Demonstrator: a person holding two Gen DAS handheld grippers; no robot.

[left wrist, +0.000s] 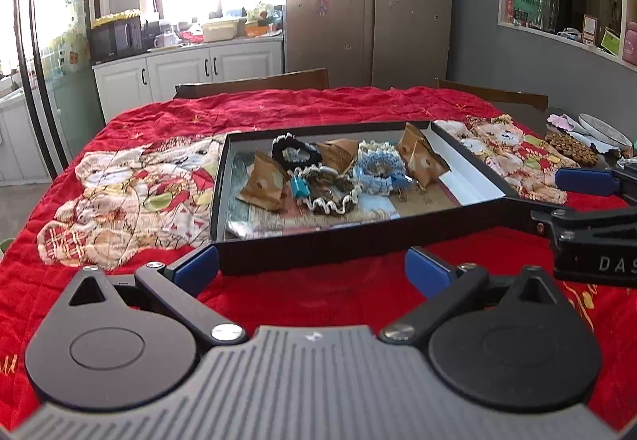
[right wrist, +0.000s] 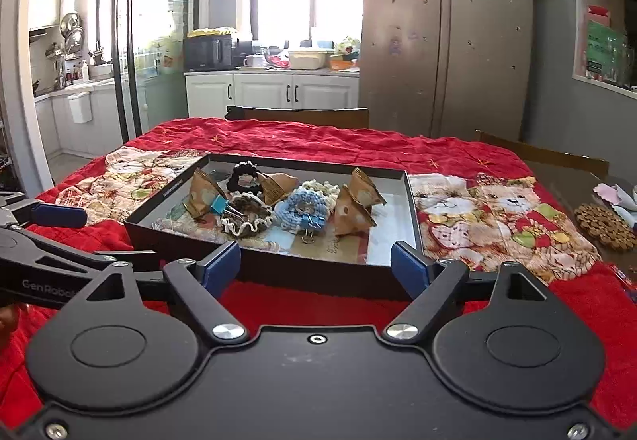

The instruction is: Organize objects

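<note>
A shallow black tray [left wrist: 358,249] [right wrist: 318,272] lies on the red bear-print quilt. It holds a black scrunchie [left wrist: 296,153] [right wrist: 243,177], a brown one with white trim [left wrist: 330,193] [right wrist: 247,221], a blue one [left wrist: 376,171] [right wrist: 302,207], brown paper packets [left wrist: 264,187] [right wrist: 356,209] and blue binder clips [left wrist: 299,186] [right wrist: 219,206]. My left gripper [left wrist: 312,270] is open just before the tray's near wall, its left pad by the tray's left corner. My right gripper [right wrist: 316,268] is open too, in front of the same wall toward the right corner. Nothing is pinched.
A round wooden coaster [right wrist: 605,227] [left wrist: 571,149] and a plate [left wrist: 605,131] lie off the quilt at the right. Two wooden chair backs [right wrist: 302,117] stand at the table's far edge. A fridge and white cabinets are behind.
</note>
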